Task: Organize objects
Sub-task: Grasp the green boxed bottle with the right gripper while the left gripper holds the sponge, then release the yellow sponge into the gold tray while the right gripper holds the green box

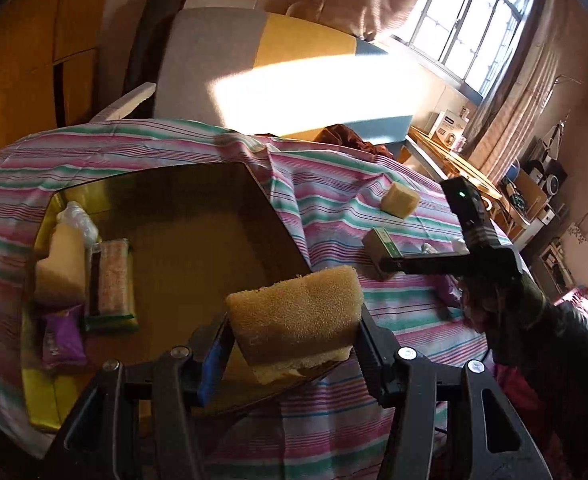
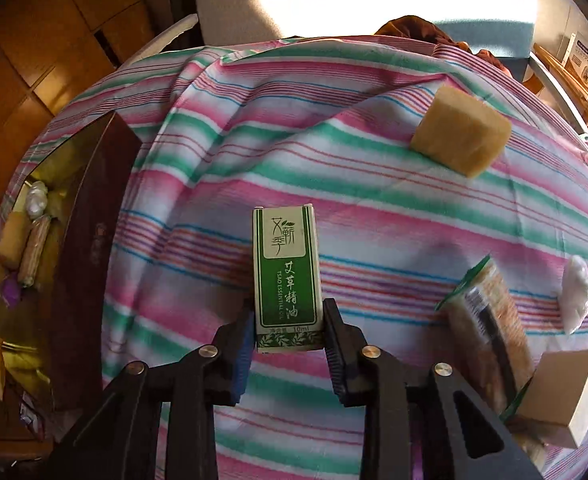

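Over the near corner of the yellow-lined box, the left gripper is clenched on a tan sponge, fingers pressing both ends, sponge held tilted above the box floor. Left wrist view shows the box interior: a pale sponge block at the left wall, a crumpled plastic wad behind it, a long snack packet alongside, a purple sachet nearest the camera. The dark lid stands propped behind. Same view catches the right gripper from the side, reaching to a small green carton on the striped cloth; grip itself unclear from there. Right wrist view settles it: right gripper grasping the green essential-oil carton at its lower end, pads tight on both sides, carton upright along the fingers, over the cloth. Only this view shows what lies right of the carton: a second snack packet, a white wad, a beige cube touching the packet's near end. A loose tan sponge sits farther back, seen in both views, well apart from the box.
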### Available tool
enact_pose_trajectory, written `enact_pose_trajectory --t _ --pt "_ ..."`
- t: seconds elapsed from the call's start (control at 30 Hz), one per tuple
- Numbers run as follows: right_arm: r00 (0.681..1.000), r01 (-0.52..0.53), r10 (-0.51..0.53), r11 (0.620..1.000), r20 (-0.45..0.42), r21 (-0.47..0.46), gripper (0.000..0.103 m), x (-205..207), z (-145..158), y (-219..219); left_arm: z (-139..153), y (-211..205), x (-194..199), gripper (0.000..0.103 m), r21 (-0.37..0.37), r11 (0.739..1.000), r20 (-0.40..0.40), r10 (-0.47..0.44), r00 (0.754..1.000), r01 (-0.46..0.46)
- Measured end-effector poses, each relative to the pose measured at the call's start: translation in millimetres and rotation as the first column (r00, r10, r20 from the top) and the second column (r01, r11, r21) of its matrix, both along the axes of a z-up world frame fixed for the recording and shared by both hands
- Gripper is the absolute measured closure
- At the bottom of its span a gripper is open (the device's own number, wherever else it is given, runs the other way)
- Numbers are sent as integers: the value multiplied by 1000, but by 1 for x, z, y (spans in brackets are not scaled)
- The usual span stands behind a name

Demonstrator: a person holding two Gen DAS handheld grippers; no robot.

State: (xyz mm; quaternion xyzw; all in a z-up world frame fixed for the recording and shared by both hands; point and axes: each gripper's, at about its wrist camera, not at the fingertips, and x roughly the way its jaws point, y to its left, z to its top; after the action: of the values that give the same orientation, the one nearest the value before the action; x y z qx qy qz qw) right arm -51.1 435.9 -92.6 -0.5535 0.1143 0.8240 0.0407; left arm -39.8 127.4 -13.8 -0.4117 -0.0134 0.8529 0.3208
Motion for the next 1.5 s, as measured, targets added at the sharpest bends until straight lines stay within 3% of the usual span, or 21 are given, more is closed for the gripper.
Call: enact_pose_trajectory --t 0.07,0.23,0.43,0.73,1.1,1.23,1.5 --pt "1000 -19 20 999 -11 33 72 11 0 -12 -1 -19 -5 46 -6 998 8 56 998 -56" --pt "999 6 -6 1000 -43 16 73 17 -1 -9 -9 -64 -19 46 -26 979 56 203 978 -201" --pt "999 12 -10 999 -50 46 73 19 -3 -9 -15 -86 -33 46 -58 954 61 299 952 -296" --pt "999 2 1 998 -51 61 72 18 -3 -10 -13 -68 -45 46 -113 956 13 275 961 -272" --pt "998 11 -6 997 -56 76 72 19 -4 -10 -10 -29 -134 46 -161 950 -52 262 964 -267" --pt "998 11 -6 997 -58 82 72 19 -5 -9 -22 -20 -171 46 -204 940 -63 266 962 -273" --pt "998 6 0 995 -59 95 72 17 -6 -11 -66 -18 -222 46 -294 913 -9 293 956 -282"
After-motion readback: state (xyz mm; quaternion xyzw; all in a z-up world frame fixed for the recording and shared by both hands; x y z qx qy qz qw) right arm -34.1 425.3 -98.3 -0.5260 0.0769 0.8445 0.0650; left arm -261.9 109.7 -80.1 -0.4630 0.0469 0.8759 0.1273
